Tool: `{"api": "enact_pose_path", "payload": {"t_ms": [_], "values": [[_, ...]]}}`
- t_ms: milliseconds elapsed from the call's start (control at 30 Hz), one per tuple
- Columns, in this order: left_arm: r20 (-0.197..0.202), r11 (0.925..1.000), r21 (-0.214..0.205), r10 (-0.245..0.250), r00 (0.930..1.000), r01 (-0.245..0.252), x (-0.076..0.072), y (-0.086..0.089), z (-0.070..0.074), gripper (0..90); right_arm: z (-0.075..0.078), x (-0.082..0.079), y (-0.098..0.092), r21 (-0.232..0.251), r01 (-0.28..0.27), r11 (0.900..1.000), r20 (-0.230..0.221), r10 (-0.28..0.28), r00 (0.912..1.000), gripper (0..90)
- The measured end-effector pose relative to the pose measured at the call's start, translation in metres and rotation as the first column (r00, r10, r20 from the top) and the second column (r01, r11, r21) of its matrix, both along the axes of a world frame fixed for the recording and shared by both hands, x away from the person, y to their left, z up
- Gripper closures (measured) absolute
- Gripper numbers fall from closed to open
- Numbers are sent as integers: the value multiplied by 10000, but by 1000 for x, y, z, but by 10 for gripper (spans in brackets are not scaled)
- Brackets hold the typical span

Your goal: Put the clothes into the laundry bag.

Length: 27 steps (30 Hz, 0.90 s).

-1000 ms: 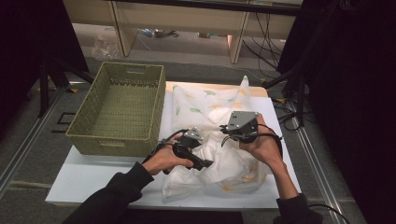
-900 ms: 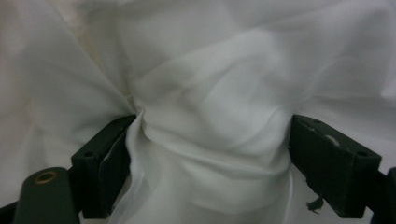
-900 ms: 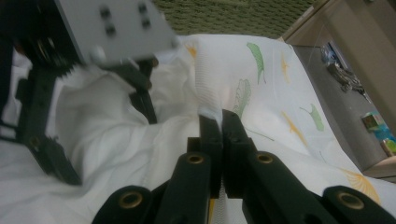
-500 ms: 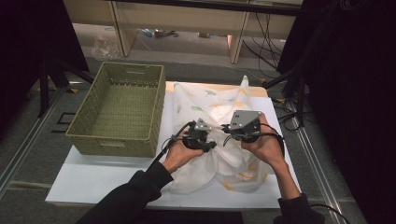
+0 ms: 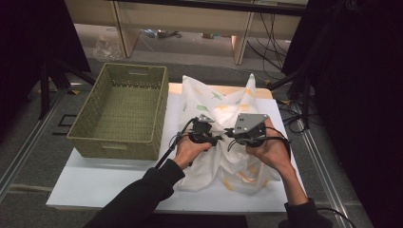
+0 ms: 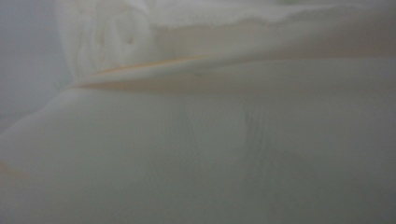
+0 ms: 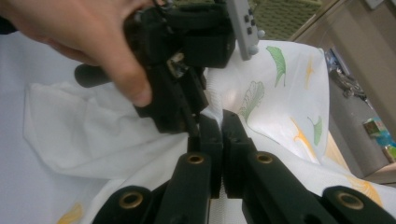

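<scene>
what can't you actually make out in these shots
- Left gripper: its jaws are hidden in the high view, buried in the white leaf-print cloth.
- Left gripper view: blurred cloth pressed close to the lens.
- Right gripper: its jaws meet on cloth; the pinched fold is hidden.
- Basket: near inner wall hidden by its rim.

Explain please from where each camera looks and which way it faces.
High view: above the person's side, facing forward and down at basket, cloth, both hands.
Left gripper view: on the left gripper, pressed close against cloth.
Right gripper view: on the right gripper, facing along its shut jaws at the left gripper.
All share the cloth.
</scene>
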<state>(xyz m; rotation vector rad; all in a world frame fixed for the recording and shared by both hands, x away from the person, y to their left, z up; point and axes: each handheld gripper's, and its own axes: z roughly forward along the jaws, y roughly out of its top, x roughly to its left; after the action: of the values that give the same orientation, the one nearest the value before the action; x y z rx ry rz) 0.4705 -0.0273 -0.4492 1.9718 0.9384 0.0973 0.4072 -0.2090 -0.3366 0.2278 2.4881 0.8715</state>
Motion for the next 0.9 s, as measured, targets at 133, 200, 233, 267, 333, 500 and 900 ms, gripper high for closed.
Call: {"api": "enact_pose_path", "payload": {"t_ms": [133,200,233,267,333,500,900], "values": [[286,9997,242,-1,9996,-6,-6,7,8,564,-5,5,-2,66,16,10000,-91,-16,10000,900],[837,9987,517,-13,9965,-30,-16,16,13,439,-6,5,-3,128,101,9999,-137,-99,9999,900],[989,9976,689,50,9951,-118,-21,21,15,385,-6,6,-4,134,158,9998,-131,-156,9998,900],[1176,9956,937,-10,9931,-101,-24,28,17,321,-6,6,-4,186,193,9996,-25,-193,9998,900],[1308,9913,1310,-80,9914,-93,-26,39,18,251,-6,6,-4,192,214,9996,-70,-213,9997,900],[965,9920,1073,561,9938,-664,-13,52,6,160,-6,6,-2,191,201,9996,-128,-198,9997,900],[-420,9990,397,-177,9990,194,3,30,-20,531,-10,8,1,70,145,9999,-340,-143,9993,900]]}}
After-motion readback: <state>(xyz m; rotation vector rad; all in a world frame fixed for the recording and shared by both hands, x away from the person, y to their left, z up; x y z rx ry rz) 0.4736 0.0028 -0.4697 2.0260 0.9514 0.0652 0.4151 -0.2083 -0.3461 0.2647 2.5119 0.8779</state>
